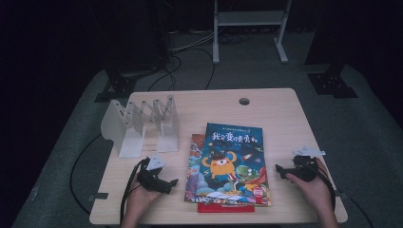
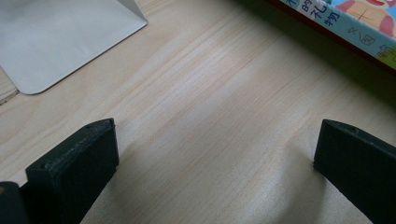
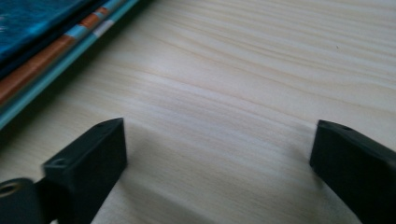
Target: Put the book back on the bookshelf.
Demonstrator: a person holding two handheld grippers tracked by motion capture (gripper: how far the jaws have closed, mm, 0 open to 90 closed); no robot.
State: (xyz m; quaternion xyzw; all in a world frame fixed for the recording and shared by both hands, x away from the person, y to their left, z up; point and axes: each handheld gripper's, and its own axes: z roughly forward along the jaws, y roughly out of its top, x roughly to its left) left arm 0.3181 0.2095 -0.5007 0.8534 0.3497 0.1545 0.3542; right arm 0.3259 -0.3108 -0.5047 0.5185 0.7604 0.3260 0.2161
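A stack of colourful picture books lies flat on the middle of the light wooden table, the top one blue with a cartoon monster. My left gripper rests low on the table to the left of the stack, open, with bare wood between its jaws. A corner of the books shows at upper right in the left gripper view. My right gripper sits to the right of the stack, open over bare wood. The book edges lie at upper left in the right gripper view.
A white accordion-style book rack stands at the table's left, behind my left gripper; its flat base shows in the left gripper view. A round cable hole sits near the far edge. Cables and stand legs lie on the floor beyond.
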